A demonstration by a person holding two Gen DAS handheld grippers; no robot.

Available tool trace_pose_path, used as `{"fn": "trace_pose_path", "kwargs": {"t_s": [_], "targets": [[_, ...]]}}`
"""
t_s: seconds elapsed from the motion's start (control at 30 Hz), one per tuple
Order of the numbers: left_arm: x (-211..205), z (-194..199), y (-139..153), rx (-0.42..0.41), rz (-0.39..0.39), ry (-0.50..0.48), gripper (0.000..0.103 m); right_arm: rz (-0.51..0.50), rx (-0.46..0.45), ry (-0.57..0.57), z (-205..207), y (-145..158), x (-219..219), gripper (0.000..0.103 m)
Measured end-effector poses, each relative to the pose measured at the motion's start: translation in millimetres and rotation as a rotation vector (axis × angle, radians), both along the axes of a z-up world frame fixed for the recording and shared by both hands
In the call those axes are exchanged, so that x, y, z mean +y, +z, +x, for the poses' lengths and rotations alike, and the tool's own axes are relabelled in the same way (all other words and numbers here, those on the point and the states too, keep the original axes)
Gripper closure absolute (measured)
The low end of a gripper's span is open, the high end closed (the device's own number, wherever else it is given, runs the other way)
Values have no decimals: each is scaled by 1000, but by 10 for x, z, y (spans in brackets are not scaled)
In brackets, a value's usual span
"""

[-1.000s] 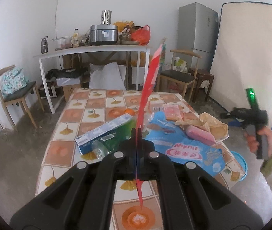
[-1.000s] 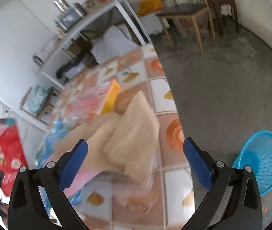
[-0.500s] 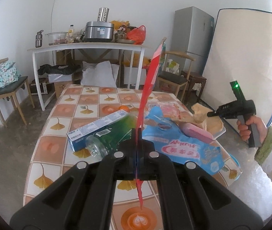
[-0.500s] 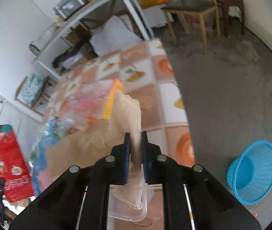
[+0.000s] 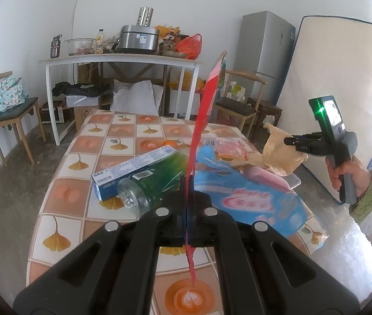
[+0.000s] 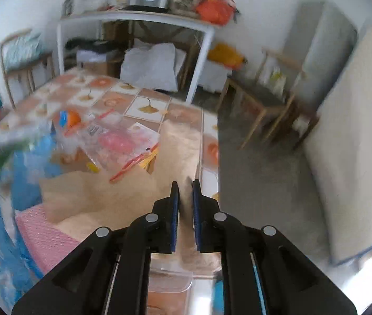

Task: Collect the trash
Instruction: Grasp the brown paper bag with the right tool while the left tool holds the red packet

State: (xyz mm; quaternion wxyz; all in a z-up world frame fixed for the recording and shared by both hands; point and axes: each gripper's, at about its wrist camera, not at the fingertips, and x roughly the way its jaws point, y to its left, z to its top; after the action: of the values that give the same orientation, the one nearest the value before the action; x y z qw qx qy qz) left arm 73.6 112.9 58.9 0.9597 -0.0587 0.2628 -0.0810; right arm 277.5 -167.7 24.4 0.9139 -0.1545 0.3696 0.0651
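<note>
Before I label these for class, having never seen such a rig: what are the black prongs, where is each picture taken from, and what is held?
No robot: a person carries a hand-held gripper in each hand, each with a camera looking along its two fingers. The left camera shows the left hand-held gripper shut on a thin red wrapper, and the person's other hand beside the table. The right camera shows the right hand-held gripper pinching brown paper. On the table lie a toothpaste box, a green bottle and a blue bag.

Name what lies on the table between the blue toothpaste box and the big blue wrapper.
In the left wrist view, a green-tinted clear bottle lies on its side between the toothpaste box and the blue wrapper; the held red wrapper crosses in front.
</note>
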Motion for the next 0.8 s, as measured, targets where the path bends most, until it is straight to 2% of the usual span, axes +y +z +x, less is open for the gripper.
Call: {"fn": "trace_pose_path", "kwargs": {"t_s": [0.1, 0.17, 0.3, 0.37, 0.4, 0.43, 0.6, 0.8], "targets": [[5, 4, -9, 1, -2, -1, 103, 103, 61, 83, -46, 28, 63, 93], [4, 6, -13, 1, -6, -3, 103, 217, 126, 124, -16, 8, 54, 92], [-14, 8, -12, 2, -3, -10, 103, 382, 254, 127, 99, -129, -34, 91], [-13, 9, -15, 4, -1, -11, 103, 446, 315, 135, 128, -210, -60, 80], [-12, 9, -17, 4, -3, -9, 103, 476, 349, 140, 160, -258, -70, 64], [-10, 5, -20, 4, -5, -8, 103, 494, 369, 142, 175, -300, -33, 54], [-6, 14, -33, 11, -5, -8, 103, 513, 435, 185, 208, -384, 128, 39], [-13, 31, -48, 19, -6, -10, 103, 337, 442, 255, 198, -335, 495, 31]]}}
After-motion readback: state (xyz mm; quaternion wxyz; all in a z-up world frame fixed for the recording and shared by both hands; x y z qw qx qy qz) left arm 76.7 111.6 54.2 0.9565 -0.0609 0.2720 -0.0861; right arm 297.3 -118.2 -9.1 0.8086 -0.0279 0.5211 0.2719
